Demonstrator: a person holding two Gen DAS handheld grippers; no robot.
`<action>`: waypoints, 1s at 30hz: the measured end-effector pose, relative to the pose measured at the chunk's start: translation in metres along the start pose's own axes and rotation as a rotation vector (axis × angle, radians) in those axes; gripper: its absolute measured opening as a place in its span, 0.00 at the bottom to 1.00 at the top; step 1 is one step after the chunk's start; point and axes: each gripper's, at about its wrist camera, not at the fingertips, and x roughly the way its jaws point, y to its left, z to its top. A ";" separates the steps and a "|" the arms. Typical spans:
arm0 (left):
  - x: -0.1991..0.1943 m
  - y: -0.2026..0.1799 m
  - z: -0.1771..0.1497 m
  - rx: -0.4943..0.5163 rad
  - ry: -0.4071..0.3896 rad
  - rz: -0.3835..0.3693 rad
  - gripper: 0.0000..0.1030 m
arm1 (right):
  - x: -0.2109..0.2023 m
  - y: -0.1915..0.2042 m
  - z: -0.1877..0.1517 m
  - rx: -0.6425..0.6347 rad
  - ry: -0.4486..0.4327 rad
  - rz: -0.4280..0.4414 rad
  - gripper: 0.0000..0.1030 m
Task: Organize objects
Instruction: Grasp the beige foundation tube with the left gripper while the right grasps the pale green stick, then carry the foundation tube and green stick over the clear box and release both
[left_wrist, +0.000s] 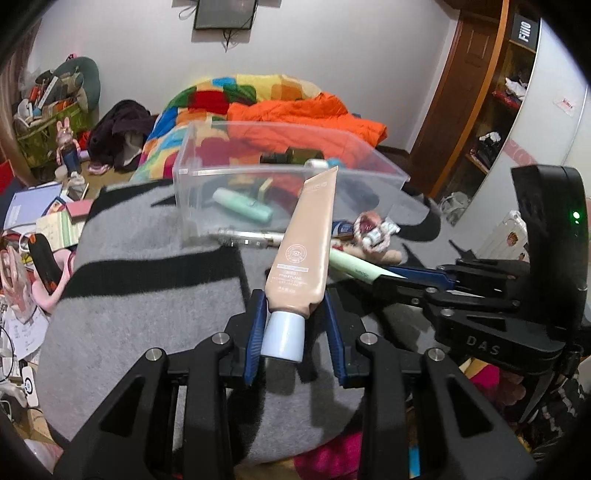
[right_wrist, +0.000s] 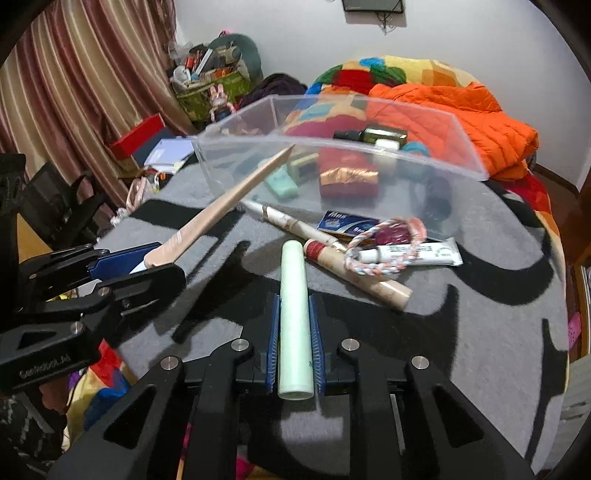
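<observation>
left wrist view: left gripper clamps beige tube; right gripper clamps green tube.

Bin sits behind the loose tubes, apparently touching the pen.

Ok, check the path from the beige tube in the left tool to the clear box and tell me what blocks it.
Nothing visible blocks it. The left tool grips the beige tube near its cap, raised above the grey blanket. The tube's tip already points at the clear box, whose top is open. A pen lies below, against the box's front wall.
</observation>
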 end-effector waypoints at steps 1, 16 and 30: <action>-0.003 0.000 0.003 -0.002 -0.008 -0.003 0.30 | -0.005 -0.002 0.002 0.007 -0.011 0.000 0.14; -0.014 0.004 0.053 -0.008 -0.119 0.037 0.30 | -0.056 -0.019 0.046 0.031 -0.206 -0.046 0.14; 0.018 0.030 0.112 -0.044 -0.124 0.054 0.30 | -0.049 -0.047 0.104 0.023 -0.274 -0.144 0.14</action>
